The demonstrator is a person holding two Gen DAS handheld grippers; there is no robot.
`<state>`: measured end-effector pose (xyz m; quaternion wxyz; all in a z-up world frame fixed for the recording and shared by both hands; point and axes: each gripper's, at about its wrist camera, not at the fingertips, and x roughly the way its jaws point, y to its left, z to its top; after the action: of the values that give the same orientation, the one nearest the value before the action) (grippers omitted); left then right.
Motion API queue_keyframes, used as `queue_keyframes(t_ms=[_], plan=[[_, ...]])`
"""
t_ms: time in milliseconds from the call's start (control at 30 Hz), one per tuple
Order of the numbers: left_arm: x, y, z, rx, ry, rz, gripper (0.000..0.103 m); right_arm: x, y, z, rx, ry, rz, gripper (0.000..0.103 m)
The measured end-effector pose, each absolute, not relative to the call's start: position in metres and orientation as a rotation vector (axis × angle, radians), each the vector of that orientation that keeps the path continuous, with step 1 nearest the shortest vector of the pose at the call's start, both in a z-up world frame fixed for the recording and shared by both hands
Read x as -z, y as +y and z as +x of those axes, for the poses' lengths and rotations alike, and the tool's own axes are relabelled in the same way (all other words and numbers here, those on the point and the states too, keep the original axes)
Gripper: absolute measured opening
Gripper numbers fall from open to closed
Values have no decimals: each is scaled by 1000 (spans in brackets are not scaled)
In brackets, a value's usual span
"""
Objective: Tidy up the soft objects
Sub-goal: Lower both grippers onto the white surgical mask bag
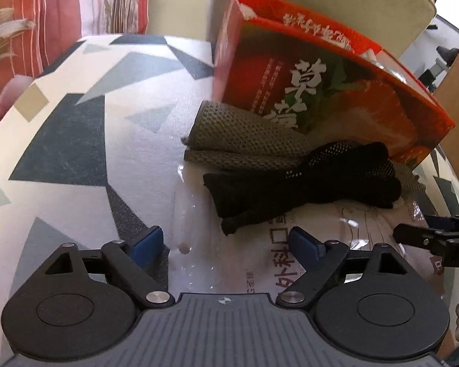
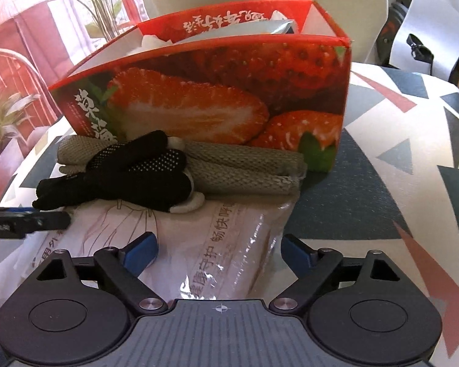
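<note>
Both claws spread, nothing between the pads. Left claw (image 1: 226, 246) and right claw (image 2: 218, 249) both face the same small pile on the patterned counter (image 1: 76, 122), coming at it from opposite ends. Pile lies directly ahead of each claw, pressed against the front wall of the strawberry box (image 2: 229, 91). Bottom layer: one clear-wrapped pack (image 2: 217, 244) with printed characters, flat on the counter, its near end reaching between the right claw's blue pads. On the pack's far end: one black dotted glove (image 2: 131, 174) (could be a folded pair, cannot tell), and under and behind it one grey-green knit cloth (image 2: 244, 165), folded, touching the box. Long axis of glove and cloth runs parallel to the box front, so crosswise to the right claw's approach and angled away to the right in the left wrist view. Glove (image 1: 306, 180) sits near the left claw; its nearest tip is just ahead of the pads. Right claw is nearer the pack. Box count: one, open-topped, already holding some pale items. Judgement: glove is the likely next pick, left claw better placed.
</note>
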<state>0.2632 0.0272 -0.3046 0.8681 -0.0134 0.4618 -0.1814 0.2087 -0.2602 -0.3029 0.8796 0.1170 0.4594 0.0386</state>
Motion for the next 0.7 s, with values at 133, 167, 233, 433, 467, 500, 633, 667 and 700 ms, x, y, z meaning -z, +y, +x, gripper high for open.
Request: queue_keyframes(t_ms=[133,167,233,433,467,500,633,667,700], plan=[[304,27,256,428,982,-68,85,304,-259,210,-95,980,270,87],[304,25,252,442,988,-69,85,304,-259,209,-102,989,281,87],[304,23,246,465,995,-70,85,304,-258,207,-106,1002,294,87],[301,25,232,515,1041,-126,84,300,-259,199,-117,1050,324,87],[300,26,232,522,1053,-136,83,298,-258,198,-120,1061,323,87],[299,28,230,528,1063,-145,83,296,-257,196,-126,1072,321,87],[297,34,221,565,1101,-165,82,291,-260,188,-153,1112,333,88],[296,36,219,572,1105,-160,82,291,-263,187,-157,1120,343,87],[296,39,218,575,1106,-152,82,290,-266,186,-159,1125,354,87]])
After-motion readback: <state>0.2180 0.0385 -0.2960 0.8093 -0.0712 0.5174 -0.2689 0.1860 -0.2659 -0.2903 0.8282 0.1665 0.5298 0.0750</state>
